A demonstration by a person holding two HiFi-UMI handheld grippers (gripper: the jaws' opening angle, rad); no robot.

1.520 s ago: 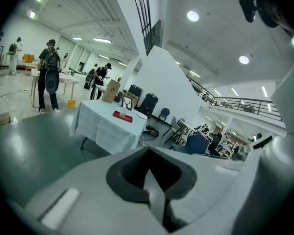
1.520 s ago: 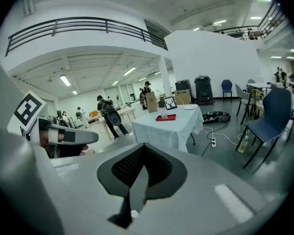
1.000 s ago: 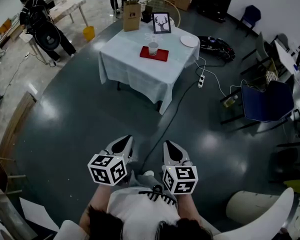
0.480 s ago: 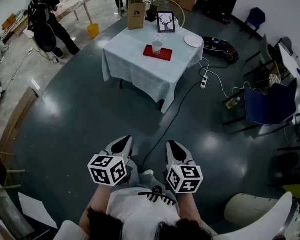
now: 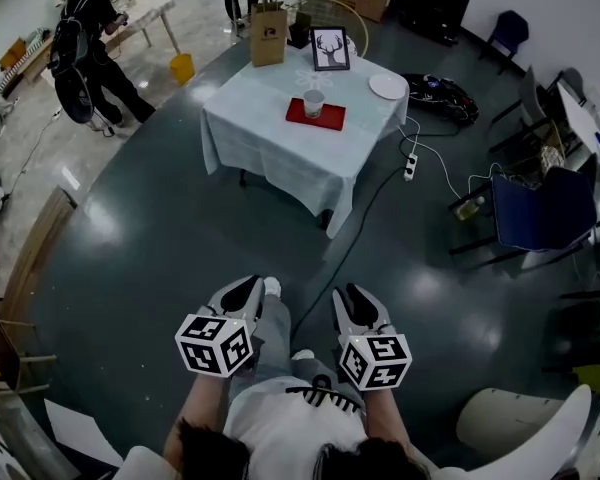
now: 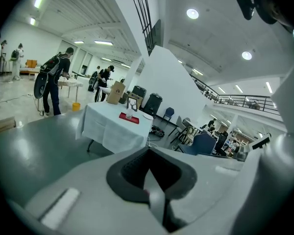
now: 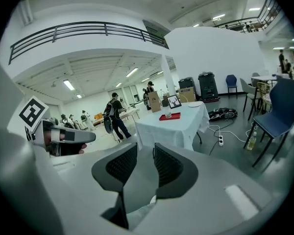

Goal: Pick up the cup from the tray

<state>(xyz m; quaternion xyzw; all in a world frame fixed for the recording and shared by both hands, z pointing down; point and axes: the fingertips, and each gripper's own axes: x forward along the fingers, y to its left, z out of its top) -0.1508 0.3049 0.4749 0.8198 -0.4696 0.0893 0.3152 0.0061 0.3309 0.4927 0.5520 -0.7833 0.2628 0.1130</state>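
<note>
Shoe (image 5: 271, 286) seen advanced since earlier frames, so approach under way. Cup (image 5: 314, 102) on tray (image 5: 330, 120) at 12 o'clock, well apart. Left gripper (image 5: 248, 288) pressed together, right gripper (image 5: 352, 296) slightly parted, both empty.

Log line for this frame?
phase: pre-grasp | left gripper: shut, empty | right gripper: slightly open, empty | cup: on tray, out of reach

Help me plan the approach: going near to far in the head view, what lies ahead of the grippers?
First the table → red tray holding the cup → white plate → framed deer picture.
</note>
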